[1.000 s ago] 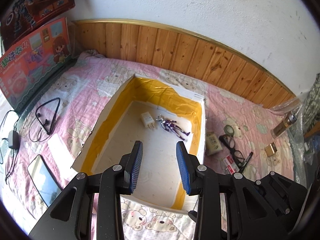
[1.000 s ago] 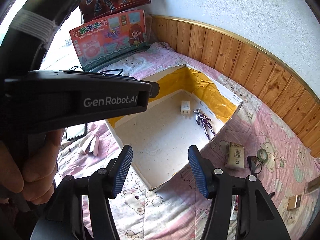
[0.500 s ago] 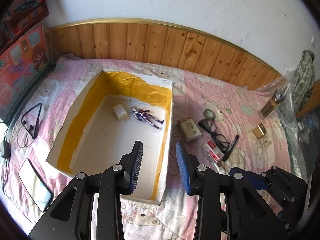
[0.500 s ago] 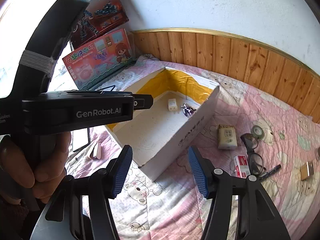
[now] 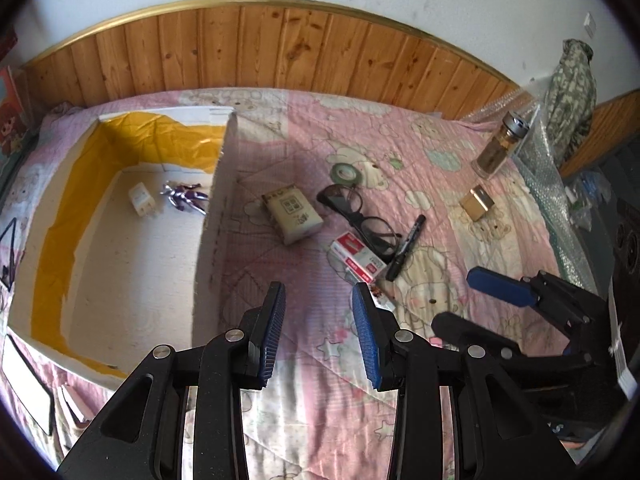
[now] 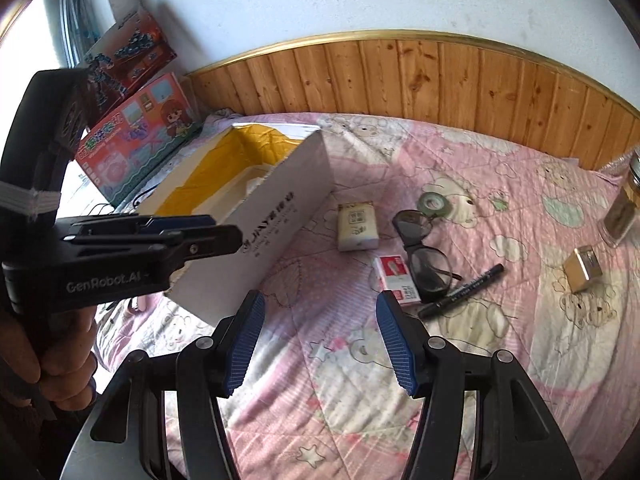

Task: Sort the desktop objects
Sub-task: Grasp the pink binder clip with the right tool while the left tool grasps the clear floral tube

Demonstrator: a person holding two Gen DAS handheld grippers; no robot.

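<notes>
A white box with yellow lining (image 5: 210, 216) (image 6: 288, 216) lies on the pink quilt, and a white charger (image 5: 141, 200) and a toy figure (image 5: 185, 196) lie inside it. To its right lie a beige packet (image 5: 294, 214) (image 6: 357, 226), a tape roll (image 5: 346, 172), glasses (image 5: 360, 216) (image 6: 424, 252), a black marker (image 5: 406, 252) (image 6: 460, 292), a red-and-white staple box (image 5: 356, 256) (image 6: 396, 276) and a gold cube (image 5: 476, 202). My left gripper (image 5: 318, 304) hangs open and empty over bare quilt just right of the box. My right gripper (image 6: 320, 312) stands open wider, also empty, short of the staple box.
A glass jar (image 5: 500, 148) stands at the far right by bubble wrap and a camouflage cloth (image 5: 572, 92). Toy cartons (image 6: 136, 140) lean on the wall left of the box. A dark-screened device (image 5: 28, 392) and a cable (image 5: 8, 248) lie at the left edge. A hand (image 6: 60, 352) holds the left gripper.
Both grippers have swung right, from above the box's inside to the quilt beside it. The loose objects now sit nearer the centre. Neither opening has changed.
</notes>
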